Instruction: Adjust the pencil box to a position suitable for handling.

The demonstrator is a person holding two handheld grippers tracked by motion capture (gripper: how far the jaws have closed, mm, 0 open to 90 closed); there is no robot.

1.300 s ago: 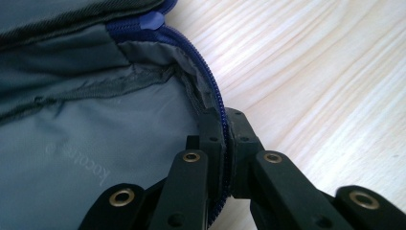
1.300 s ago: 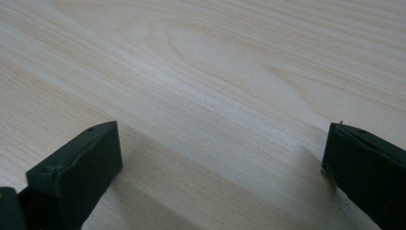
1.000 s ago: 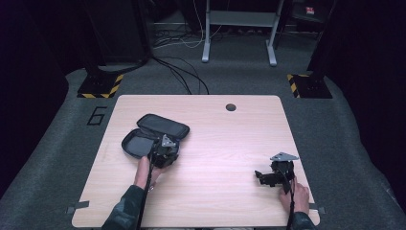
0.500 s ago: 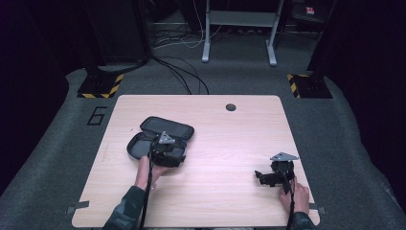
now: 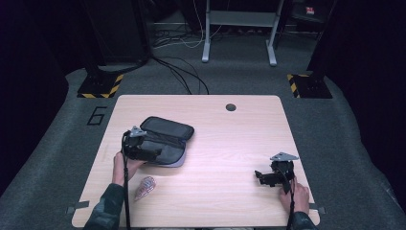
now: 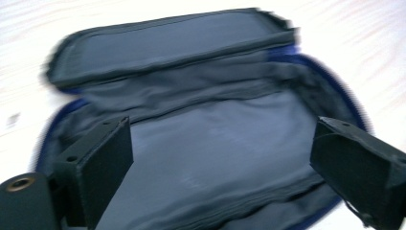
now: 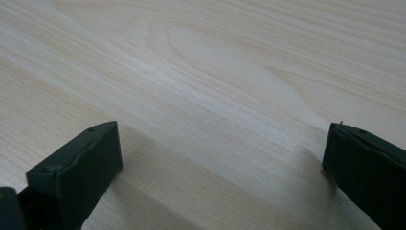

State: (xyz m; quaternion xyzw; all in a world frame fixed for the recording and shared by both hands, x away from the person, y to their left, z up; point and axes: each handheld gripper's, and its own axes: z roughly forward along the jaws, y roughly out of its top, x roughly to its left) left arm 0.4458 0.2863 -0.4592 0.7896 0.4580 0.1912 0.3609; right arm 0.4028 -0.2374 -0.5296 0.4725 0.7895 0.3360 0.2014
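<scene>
An open dark zip case [image 5: 168,132] with grey lining lies left of centre on the wooden table [image 5: 230,139]. My left gripper [image 5: 154,153] hovers at the case's near left edge, pointing into it. Its jaws have just been opening and now stand wide apart with nothing between them. Seen from the left gripper view, the case's lining [image 6: 215,143] and its raised lid lie beyond my left gripper [image 6: 222,143]. My right gripper [image 5: 261,177] rests near the front right of the table. In the right gripper view, the right gripper [image 7: 220,139] is open over bare wood.
A small pinkish patterned object [image 5: 145,187] lies on the table beside the left forearm. A round cable hole [image 5: 231,107] sits near the table's far edge. Around the table are grey floor, a desk frame [image 5: 239,28] and striped stand bases [image 5: 100,86].
The left gripper has drawn back to the left from over the case's middle, and its jaws have opened. The pinkish object now shows beside the forearm. The right gripper has stayed put.
</scene>
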